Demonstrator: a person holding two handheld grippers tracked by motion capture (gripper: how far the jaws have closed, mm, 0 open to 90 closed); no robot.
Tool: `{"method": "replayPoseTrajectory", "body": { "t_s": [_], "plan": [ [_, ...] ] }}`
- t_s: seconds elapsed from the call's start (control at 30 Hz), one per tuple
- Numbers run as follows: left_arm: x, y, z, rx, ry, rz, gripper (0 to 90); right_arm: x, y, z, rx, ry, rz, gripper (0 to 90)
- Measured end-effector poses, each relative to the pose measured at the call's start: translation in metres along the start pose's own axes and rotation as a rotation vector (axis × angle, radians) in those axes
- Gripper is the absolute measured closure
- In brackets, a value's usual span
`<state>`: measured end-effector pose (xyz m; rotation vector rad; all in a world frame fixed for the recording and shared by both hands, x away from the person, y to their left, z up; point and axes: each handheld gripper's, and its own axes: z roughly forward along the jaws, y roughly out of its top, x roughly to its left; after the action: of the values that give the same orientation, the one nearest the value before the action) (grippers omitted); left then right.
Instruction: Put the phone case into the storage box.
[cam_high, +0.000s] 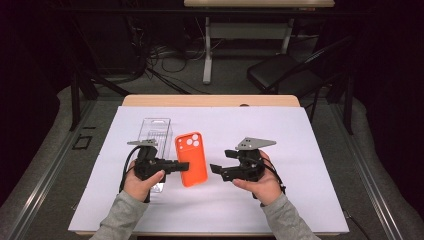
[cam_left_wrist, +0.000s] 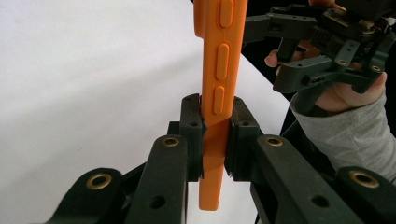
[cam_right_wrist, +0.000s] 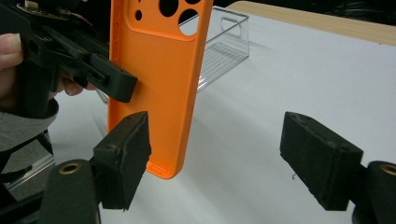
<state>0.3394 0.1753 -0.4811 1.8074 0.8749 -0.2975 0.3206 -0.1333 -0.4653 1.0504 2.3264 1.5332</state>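
An orange phone case (cam_high: 190, 157) with camera cut-outs is held up above the white sheet (cam_high: 290, 135). My left gripper (cam_high: 182, 165) is shut on its left edge; in the left gripper view both pads clamp the case (cam_left_wrist: 219, 70) near its lower end, side buttons facing me. My right gripper (cam_high: 222, 161) stands open just right of the case, not touching it. In the right gripper view its jaws (cam_right_wrist: 224, 163) are spread wide, the case (cam_right_wrist: 154, 70) hanging beyond the left pad. The left gripper (cam_right_wrist: 112, 81) grips the case from the far side there.
A clear plastic box (cam_high: 155, 132) lies on the sheet behind my left hand, also seen as the box (cam_right_wrist: 224, 42) past the case. The wooden table edge (cam_high: 210, 100) runs along the back. A black chair (cam_high: 285, 70) and cables sit on the floor beyond.
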Motion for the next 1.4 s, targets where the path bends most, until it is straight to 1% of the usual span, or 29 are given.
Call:
{"method": "replayPoseTrajectory", "body": {
  "t_s": [0.07, 0.17, 0.27, 0.33, 0.37, 0.4, 0.57, 0.8, 0.97, 1.0, 1.07, 1.23, 1.4],
  "plan": [
    [-0.001, 0.0, 0.0, 0.004, -0.004, 0.012, 80.1, -0.001, 0.0, 0.0, 0.006, 0.005, -0.005, 25.4],
    [-0.002, 0.0, 0.001, 0.01, -0.012, 0.024, 80.1, -0.002, 0.0, -0.001, 0.015, 0.021, 0.003, 28.3],
    [-0.003, -0.001, 0.002, 0.014, -0.016, 0.023, 80.1, -0.002, -0.001, -0.001, 0.016, 0.038, -0.003, 29.2],
    [-0.004, -0.001, 0.003, 0.02, -0.021, 0.032, 80.1, -0.002, -0.001, -0.001, 0.02, 0.05, 0.002, 30.4],
    [-0.004, -0.001, 0.003, 0.021, -0.024, 0.035, 80.1, -0.002, -0.001, -0.001, 0.02, 0.055, -0.001, 31.5],
    [-0.005, -0.001, 0.004, 0.022, -0.026, 0.029, 80.1, -0.001, -0.001, -0.001, 0.022, 0.058, 0.0, 32.5],
    [-0.006, -0.002, 0.005, 0.028, -0.04, 0.041, 80.0, -0.003, -0.001, -0.002, 0.028, 0.07, 0.002, 38.9],
    [-0.009, -0.002, 0.009, 0.042, -0.053, 0.051, 80.1, -0.002, -0.002, 0.001, 0.045, 0.109, 0.002, 43.1],
    [-0.012, -0.003, 0.012, 0.055, -0.064, 0.062, 80.1, -0.003, -0.003, 0.002, 0.058, 0.147, 0.017, 45.9],
    [-0.012, -0.004, 0.013, 0.054, -0.069, 0.058, 80.1, -0.003, -0.004, 0.003, 0.062, 0.154, 0.022, 46.1],
    [-0.013, -0.004, 0.015, 0.061, -0.075, 0.065, 80.1, -0.003, -0.004, 0.004, 0.07, 0.16, 0.022, 46.7],
    [-0.016, -0.006, 0.019, 0.074, -0.083, 0.07, 80.1, -0.004, -0.006, 0.006, 0.077, 0.175, 0.041, 50.2],
    [-0.018, -0.006, 0.021, 0.079, -0.085, 0.073, 80.1, -0.004, -0.006, 0.006, 0.082, 0.183, 0.034, 54.5]
  ]
}}
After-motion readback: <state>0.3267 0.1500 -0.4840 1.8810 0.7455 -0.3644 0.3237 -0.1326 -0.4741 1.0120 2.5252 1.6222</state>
